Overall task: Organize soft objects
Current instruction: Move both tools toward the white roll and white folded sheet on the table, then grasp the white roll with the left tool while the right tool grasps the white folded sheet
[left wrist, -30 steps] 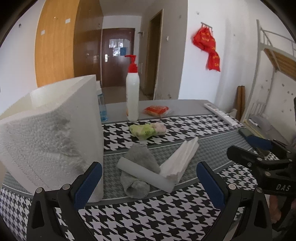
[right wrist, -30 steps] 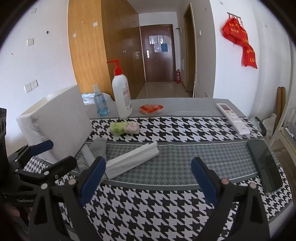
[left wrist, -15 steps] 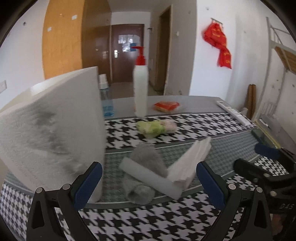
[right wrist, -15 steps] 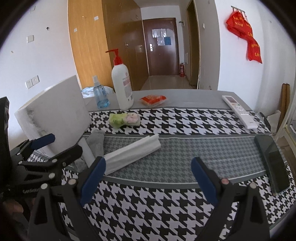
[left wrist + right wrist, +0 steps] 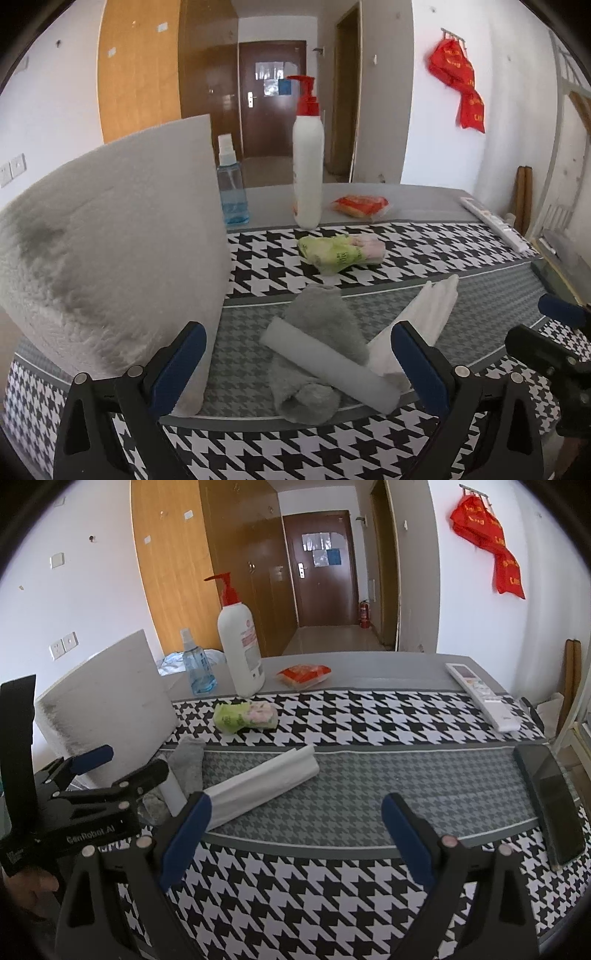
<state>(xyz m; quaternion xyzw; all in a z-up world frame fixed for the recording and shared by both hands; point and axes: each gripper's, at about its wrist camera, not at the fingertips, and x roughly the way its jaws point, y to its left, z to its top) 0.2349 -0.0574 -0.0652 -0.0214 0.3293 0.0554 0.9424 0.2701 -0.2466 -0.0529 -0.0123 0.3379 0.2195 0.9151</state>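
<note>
Left tongs [image 5: 295,354] spread wide, gripping nothing, hovering low over the near edge of the bench [image 5: 406,243]. Dead ahead at 12 o'clock between the pads: grey sock [image 5: 321,325] lying crumpled, crossed by a white foam strip [image 5: 325,362] resting on top of it. Touching the strip's right end, at 1 o'clock, a white folded wad [image 5: 424,317] angled away. At 10 o'clock, right beside the left pad, a big white foam block [image 5: 110,251] standing on edge. Farther out at 12 o'clock, a green and pink soft bundle [image 5: 340,251] on the houndstooth cloth; beyond it a pump bottle [image 5: 307,166], blue spray bottle [image 5: 231,184] and orange packet [image 5: 360,206]. Remote [image 5: 495,227] at 2 o'clock.

Right tongs [image 5: 295,830] likewise wide apart and empty, over the cloth's near edge. White wad at 11 o'clock, its near end just by the left pad. Left tongs seen at 9 o'clock. Phone [image 5: 550,797] at 3 o'clock, near the bench's right edge.
</note>
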